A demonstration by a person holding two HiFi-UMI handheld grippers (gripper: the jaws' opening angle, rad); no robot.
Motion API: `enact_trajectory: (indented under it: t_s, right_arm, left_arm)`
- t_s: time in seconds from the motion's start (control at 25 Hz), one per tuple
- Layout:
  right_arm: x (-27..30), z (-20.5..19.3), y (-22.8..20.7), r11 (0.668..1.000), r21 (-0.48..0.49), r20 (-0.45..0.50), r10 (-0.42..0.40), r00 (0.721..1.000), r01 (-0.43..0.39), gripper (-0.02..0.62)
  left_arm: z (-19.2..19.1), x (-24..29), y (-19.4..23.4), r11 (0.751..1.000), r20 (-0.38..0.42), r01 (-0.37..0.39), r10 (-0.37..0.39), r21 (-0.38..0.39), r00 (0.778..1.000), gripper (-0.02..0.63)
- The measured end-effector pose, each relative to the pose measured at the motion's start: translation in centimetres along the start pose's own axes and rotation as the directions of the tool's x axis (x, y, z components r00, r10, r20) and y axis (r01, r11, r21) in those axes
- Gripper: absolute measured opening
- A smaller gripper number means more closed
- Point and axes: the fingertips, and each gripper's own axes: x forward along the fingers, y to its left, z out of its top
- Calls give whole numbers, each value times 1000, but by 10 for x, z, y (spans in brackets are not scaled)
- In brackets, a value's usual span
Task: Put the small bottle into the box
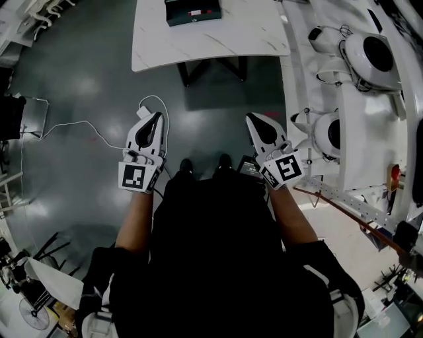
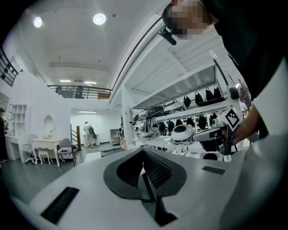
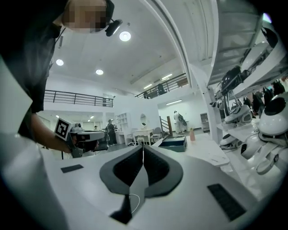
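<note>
Head view: left gripper and right gripper held over dark floor, short of white table. Both clenched, jaws together, nothing between. Right gripper view: small bottle upright on table, near dark box.

You are holding two grippers, the left gripper and the right gripper, at mid-frame in the head view. You are facing one bench at the top, carrying one dark box. One small bottle is showing right of centre in the right gripper view. Two big round white shells are lying at the right edge.
</note>
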Motion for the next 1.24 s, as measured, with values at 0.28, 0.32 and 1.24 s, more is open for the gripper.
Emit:
enact_trajectory:
  t_s: [0.28,0.32,1.24]
  right_arm:
    - [51,-12,47,1000,24,-48,12,999,-11,34]
    - [62,-13,54,1000,22,-56,14,998,-13,34]
    - [125,-2,56,1000,4,-66,17,998,-17,34]
  left_arm:
    - [-23,-43,61,997,0,-21,21,-70,1000,17]
    - [-30,-52,72,995,-6,-35,35,-89,999,17]
    - [-40,-52,118,987,-13,-94,94,-127,996,17]
